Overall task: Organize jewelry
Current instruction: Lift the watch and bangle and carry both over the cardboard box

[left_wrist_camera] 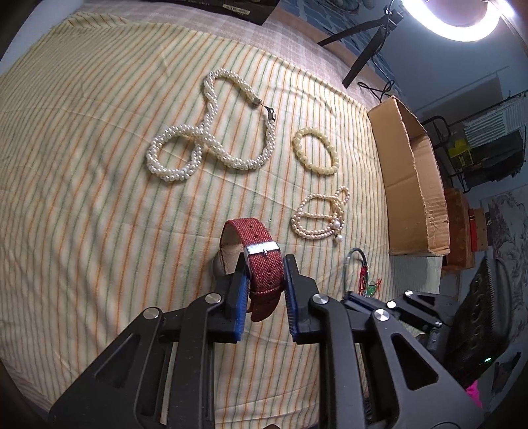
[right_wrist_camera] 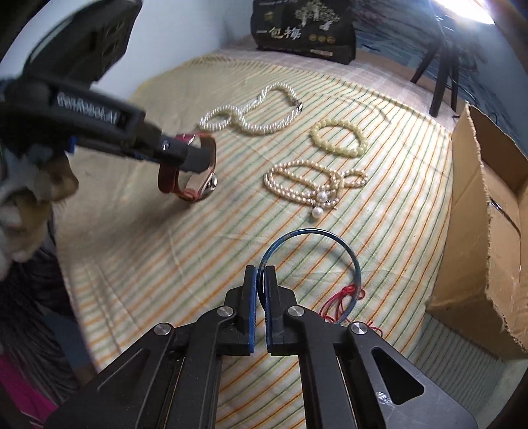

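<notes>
My left gripper (left_wrist_camera: 264,264) is shut on the strap of a red woven watch (left_wrist_camera: 260,260), held just above the striped cloth; the watch also shows in the right wrist view (right_wrist_camera: 194,171), with the left gripper (right_wrist_camera: 194,158) around it. My right gripper (right_wrist_camera: 263,274) is shut on a thin blue bangle (right_wrist_camera: 343,247) with a red cord (right_wrist_camera: 343,297). On the cloth lie a thick white pearl necklace (left_wrist_camera: 211,132) (right_wrist_camera: 254,115), a yellowish bead bracelet (left_wrist_camera: 316,151) (right_wrist_camera: 340,137) and a cream pearl strand with a drop pendant (left_wrist_camera: 323,214) (right_wrist_camera: 313,184).
An open cardboard box (left_wrist_camera: 412,184) (right_wrist_camera: 488,231) stands at the right edge of the bed. A dark printed bag (right_wrist_camera: 303,29) stands at the far edge. A tripod with a ring light (left_wrist_camera: 363,49) stands at the far right.
</notes>
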Available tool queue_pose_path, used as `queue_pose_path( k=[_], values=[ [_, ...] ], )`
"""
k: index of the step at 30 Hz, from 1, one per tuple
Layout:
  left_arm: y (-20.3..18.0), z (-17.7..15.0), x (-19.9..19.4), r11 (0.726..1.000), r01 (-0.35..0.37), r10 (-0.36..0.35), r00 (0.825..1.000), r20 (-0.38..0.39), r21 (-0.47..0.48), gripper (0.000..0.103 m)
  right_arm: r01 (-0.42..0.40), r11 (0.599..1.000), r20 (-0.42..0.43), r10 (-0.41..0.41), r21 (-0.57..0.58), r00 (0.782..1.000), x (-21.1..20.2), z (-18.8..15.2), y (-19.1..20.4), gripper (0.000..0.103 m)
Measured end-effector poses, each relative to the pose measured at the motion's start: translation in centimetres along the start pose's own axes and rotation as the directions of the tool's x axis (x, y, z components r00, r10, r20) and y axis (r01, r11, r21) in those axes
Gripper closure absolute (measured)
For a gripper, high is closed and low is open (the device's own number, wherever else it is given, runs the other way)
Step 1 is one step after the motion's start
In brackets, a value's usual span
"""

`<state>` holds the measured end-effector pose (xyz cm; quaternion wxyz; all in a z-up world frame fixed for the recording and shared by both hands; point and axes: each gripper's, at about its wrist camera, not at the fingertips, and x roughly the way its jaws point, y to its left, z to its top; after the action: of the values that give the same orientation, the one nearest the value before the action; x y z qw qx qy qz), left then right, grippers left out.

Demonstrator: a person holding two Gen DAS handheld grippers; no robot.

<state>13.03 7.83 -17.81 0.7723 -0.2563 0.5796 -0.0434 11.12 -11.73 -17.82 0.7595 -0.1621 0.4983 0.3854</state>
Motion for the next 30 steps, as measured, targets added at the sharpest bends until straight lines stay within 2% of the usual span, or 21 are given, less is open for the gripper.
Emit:
queue_pose_path(
  k=[8, 13, 20, 30],
  values=[
    [-0.7, -0.1, -1.2, 1.000, 0.021, -0.021, 0.999, 0.028, 0.022, 0.086, 0.028, 1.000, 0.066, -0.028, -0.003, 0.997, -1.9, 1.5, 0.3, 0.101],
    [-1.8, -0.1, -2.2, 0.998, 0.050, -0.051, 0.997, 0.053, 0.036, 0.086, 0.052, 0.999, 0.127, -0.051, -0.009, 0.991, -4.0, 2.2, 0.3, 0.101],
    [-3.5, -0.1, -2.7, 0.996, 0.054, -0.060, 0.995, 0.076, 0.077, 0.086, 0.085, 0.996, 0.178, -0.084, 0.004, 0.980, -6.1, 2.3, 0.0, 0.101],
    [-7.2, -0.1, -3.9, 0.983, 0.086, -0.106, 0.987, 0.122, 0.160, 0.086, 0.127, 0.990, 0.273, -0.141, 0.068, 0.952, -10.7, 2.3, -2.5, 0.101]
  ],
)
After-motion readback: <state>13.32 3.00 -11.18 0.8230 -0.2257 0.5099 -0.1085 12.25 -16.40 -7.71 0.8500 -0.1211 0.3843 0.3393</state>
